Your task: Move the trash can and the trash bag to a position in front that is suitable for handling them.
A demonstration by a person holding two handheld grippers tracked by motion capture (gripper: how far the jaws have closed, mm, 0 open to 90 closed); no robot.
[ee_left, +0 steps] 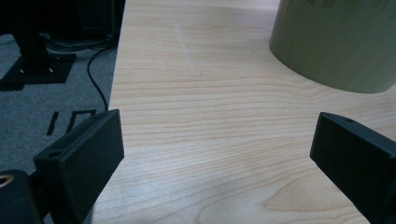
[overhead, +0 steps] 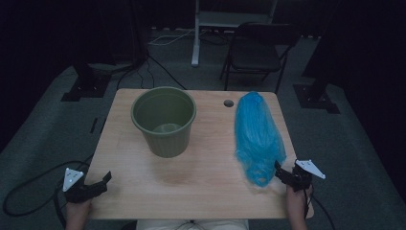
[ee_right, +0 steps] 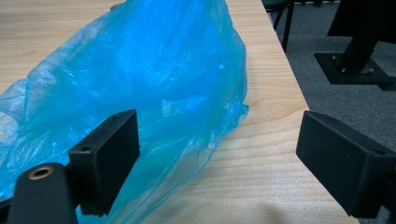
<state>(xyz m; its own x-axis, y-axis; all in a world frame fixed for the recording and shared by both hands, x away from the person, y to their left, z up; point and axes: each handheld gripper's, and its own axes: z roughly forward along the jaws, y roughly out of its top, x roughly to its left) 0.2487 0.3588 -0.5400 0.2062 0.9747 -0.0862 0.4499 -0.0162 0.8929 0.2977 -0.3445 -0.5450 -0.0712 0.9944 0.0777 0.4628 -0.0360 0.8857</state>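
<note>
The blue plastic bag (overhead: 256,134) is lying lengthwise on the wooden tabletop (overhead: 201,177), occupying the 3 o'clock side from the far edge down toward the near right corner. Its crumpled lower end is resting just beside the right gripper (overhead: 282,173), which a hand (overhead: 297,203) is holding at the 5 o'clock corner. In the right gripper view the jaws are standing wide apart and grasping nothing; the bag (ee_right: 154,84) is spreading across the tabletop ahead, its thin film lying against or just behind the left-hand jaw, and contact cannot be confirmed. The right-hand jaw is hanging over the tabletop's edge, with grey carpet (ee_right: 355,98) beyond.

The left gripper (overhead: 98,184) is sitting at the 7 o'clock corner, well apart from the bag, a hand (overhead: 76,211) behind it. In the left gripper view its jaws are also standing released and spread, with bare wood (ee_left: 210,116) between them. An olive-green waste bin (overhead: 164,120) is standing upright near 11 o'clock of centre, its ribbed wall (ee_left: 336,42) showing ahead of the left gripper. A folding chair (overhead: 256,50) is standing on the floor beyond the tabletop.
</note>
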